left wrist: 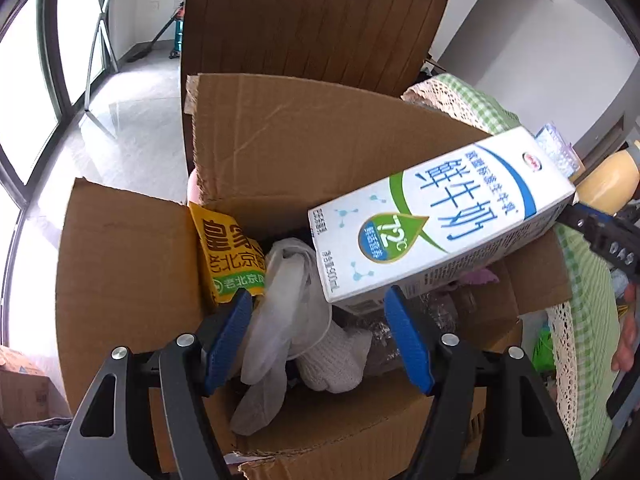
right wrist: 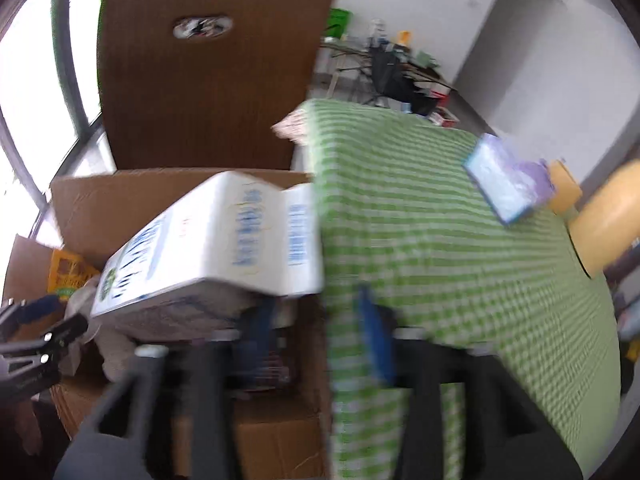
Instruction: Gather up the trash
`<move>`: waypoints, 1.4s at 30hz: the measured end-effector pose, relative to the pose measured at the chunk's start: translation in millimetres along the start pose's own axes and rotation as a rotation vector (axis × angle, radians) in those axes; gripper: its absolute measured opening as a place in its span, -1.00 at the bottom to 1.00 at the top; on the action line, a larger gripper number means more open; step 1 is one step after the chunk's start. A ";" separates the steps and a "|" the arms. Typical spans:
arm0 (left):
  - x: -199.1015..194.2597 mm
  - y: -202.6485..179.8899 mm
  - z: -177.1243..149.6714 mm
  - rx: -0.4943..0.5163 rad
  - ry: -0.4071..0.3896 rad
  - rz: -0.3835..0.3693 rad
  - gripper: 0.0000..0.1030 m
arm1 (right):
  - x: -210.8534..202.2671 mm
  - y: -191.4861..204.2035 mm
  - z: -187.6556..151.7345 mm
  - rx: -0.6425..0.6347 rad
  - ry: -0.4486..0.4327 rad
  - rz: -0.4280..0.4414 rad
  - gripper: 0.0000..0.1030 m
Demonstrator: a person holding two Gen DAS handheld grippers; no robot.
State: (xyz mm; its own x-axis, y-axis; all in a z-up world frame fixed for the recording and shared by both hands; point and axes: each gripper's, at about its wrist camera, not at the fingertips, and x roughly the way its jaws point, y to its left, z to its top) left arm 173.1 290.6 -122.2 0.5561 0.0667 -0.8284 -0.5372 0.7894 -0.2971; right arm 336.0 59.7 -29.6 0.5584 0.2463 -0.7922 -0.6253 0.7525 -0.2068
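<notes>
Over the open cardboard box (left wrist: 132, 280) beside the table, your left gripper (left wrist: 320, 344) points steeply down with its blue pads (left wrist: 228, 344) spread wide; a white glove (left wrist: 288, 300) and a knitted white cloth (left wrist: 336, 356) lie between them, and neither pad presses on either. Your right gripper (right wrist: 320, 332) is likewise spread, with nothing pinched. From the left wrist view its dark fingertip appears just at the far end of the milk carton (left wrist: 440, 216); whether they touch cannot be told.

That carton, white with blue and green print, lies tilted over the box's mouth, one end low above the rubbish, the other near the table edge. Judge it light and probably empty: a stiff, waxed paperboard prism, smooth and slightly slippery, which dents if squeezed hard. Should you regrip it, take it across two flat faces near mid-length, not at the folded ends.

Inside the box you see a yellow printed wrapper (left wrist: 230, 252), thin and crinkly, standing against the wall, and some clear crumpled plastic, dark below. The glove is limp and thin; pinch a bunched fold, since a single layer may slip.

The box is corrugated, with torn, ragged flaps. A green checked tablecloth (right wrist: 440, 240) with a lace hem covers the table, where a pale blue and purple packet (right wrist: 504, 180) and a rounded yellow bottle (right wrist: 608, 216) remain; the right wrist view is motion-blurred, so their details are uncertain.
</notes>
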 end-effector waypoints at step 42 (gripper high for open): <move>-227.2 -89.5 -26.3 0.178 -0.563 0.185 0.85 | -194.7 -28.7 -50.6 0.085 -0.416 0.323 0.46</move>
State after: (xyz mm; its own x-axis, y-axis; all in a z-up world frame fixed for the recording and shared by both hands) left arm 78.1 188.7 80.1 0.7392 0.4860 -0.4662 -0.5698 0.8204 -0.0481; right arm 217.7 -40.8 101.6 0.5246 0.6820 -0.5095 -0.7645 0.6407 0.0705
